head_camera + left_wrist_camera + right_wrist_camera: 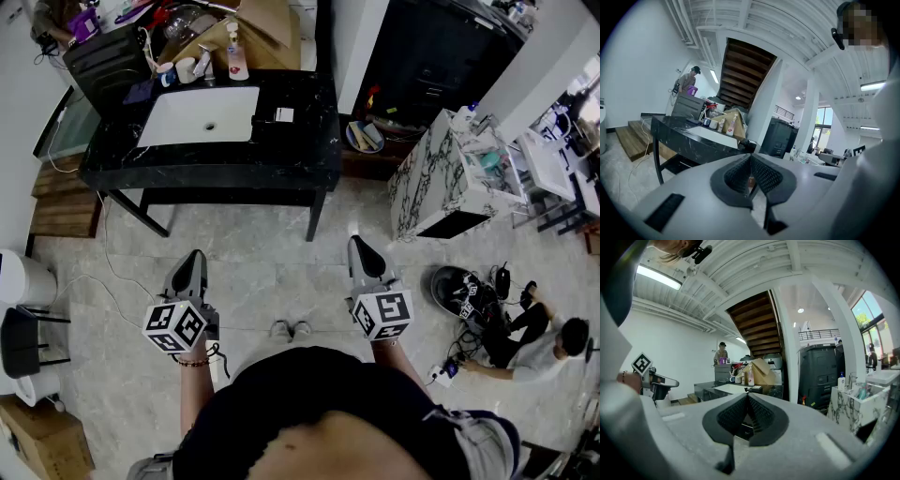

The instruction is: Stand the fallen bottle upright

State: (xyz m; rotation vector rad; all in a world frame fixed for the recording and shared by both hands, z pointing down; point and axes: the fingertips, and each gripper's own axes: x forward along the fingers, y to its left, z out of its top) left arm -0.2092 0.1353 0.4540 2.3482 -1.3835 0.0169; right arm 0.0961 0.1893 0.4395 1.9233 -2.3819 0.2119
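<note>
Jaws of the left gripper (191,262) and the right gripper (363,251) were pressed together, holding nothing. Both grippers hung well short of the black counter (309,159), with open floor (272,272) before its front edge. On the counter, between its white basin (202,114) and its right edge, the dark bottle (278,115) lay on its side.

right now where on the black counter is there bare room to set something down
Free: the front strip of the counter, below the white basin, and its right end, around the small white card. Crowded: the back edge behind the basin, with bottles, a cup, a cardboard box and a black case.
</note>
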